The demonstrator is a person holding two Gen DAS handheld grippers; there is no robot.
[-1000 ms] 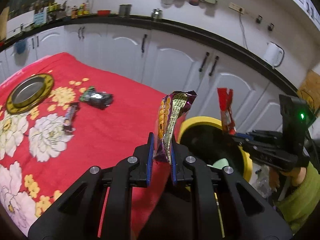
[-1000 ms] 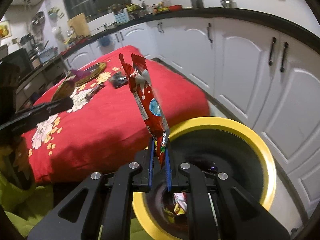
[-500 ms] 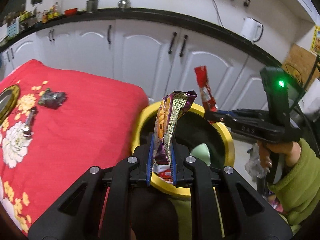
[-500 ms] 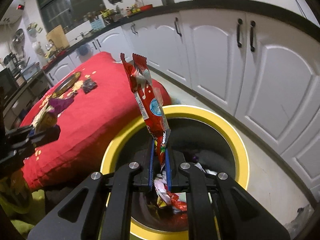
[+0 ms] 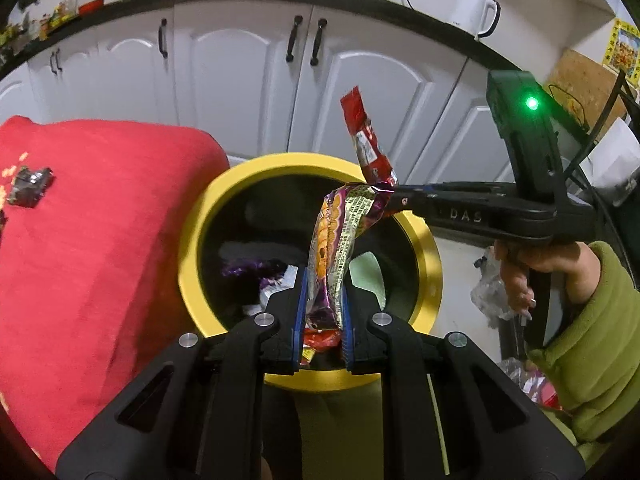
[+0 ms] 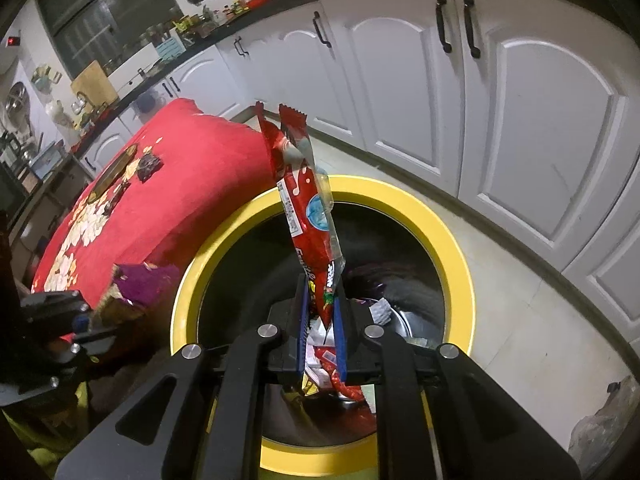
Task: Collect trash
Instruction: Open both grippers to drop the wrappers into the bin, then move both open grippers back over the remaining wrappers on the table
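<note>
My left gripper [image 5: 322,320] is shut on a purple and yellow snack wrapper [image 5: 338,240] that stands upright over the yellow-rimmed trash bin [image 5: 200,240]. My right gripper [image 6: 322,336] is shut on a long red wrapper [image 6: 308,208], held upright above the same bin [image 6: 460,264]. The bin holds several wrappers at its bottom. In the left wrist view the right gripper [image 5: 396,196] reaches in from the right, and its red wrapper [image 5: 366,140] touches the top of the purple one. The left gripper also shows at the left edge of the right wrist view [image 6: 84,320].
A table with a red floral cloth [image 5: 80,240] stands left of the bin, with a dark crumpled wrapper [image 5: 30,184] on it. White cabinet doors [image 6: 540,120] run behind the bin. A kettle [image 5: 474,10] stands on the counter. Clear plastic bags [image 6: 600,432] lie on the floor at the right.
Both grippers have moved from beside the table to over the bin, still holding their wrappers. The two wrappers have come close together, and the bin's inside now shows.
</note>
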